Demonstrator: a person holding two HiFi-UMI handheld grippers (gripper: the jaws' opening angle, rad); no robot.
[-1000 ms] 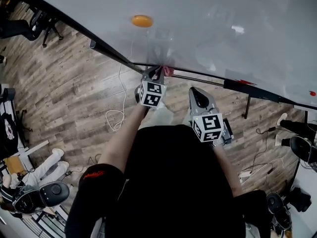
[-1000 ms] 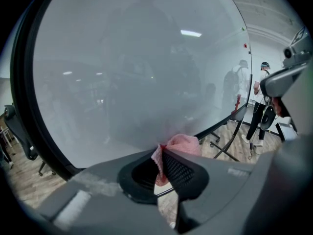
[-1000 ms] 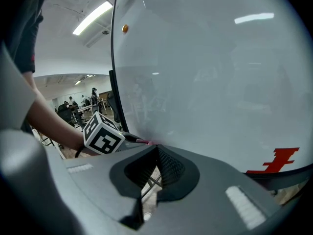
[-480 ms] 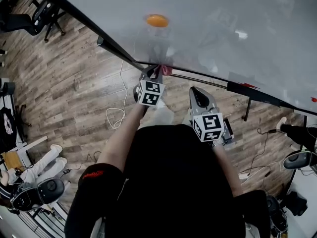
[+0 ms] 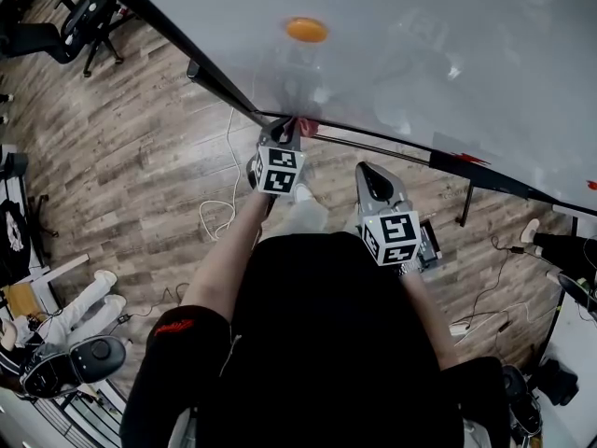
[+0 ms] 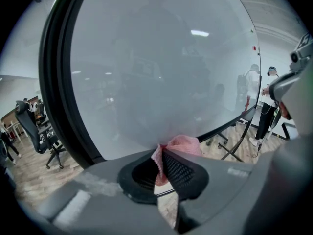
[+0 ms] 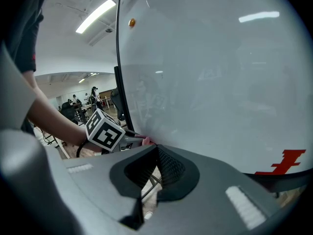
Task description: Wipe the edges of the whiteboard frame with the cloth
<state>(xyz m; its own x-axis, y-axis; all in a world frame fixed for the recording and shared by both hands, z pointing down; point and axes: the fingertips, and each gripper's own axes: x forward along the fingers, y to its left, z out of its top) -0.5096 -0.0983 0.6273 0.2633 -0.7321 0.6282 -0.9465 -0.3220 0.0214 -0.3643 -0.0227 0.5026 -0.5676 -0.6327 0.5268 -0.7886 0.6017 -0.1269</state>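
Observation:
A big whiteboard with a dark frame fills the top of the head view. My left gripper is shut on a pink cloth and holds it against the board's lower frame edge. In the left gripper view the pink cloth bunches out between the closed jaws, touching the board near the black frame. My right gripper hangs back from the board with its jaws closed and nothing between them; in its own view the left gripper's marker cube shows beside the board.
An orange magnet sticks to the board above the left gripper. Red marks lie on the lower frame to the right. A white cable, office chairs and the board's stand legs sit on the wooden floor.
The left gripper with the cloth has crept slightly up and left along the lower frame. The head view has shifted a little. The right gripper has stayed put.

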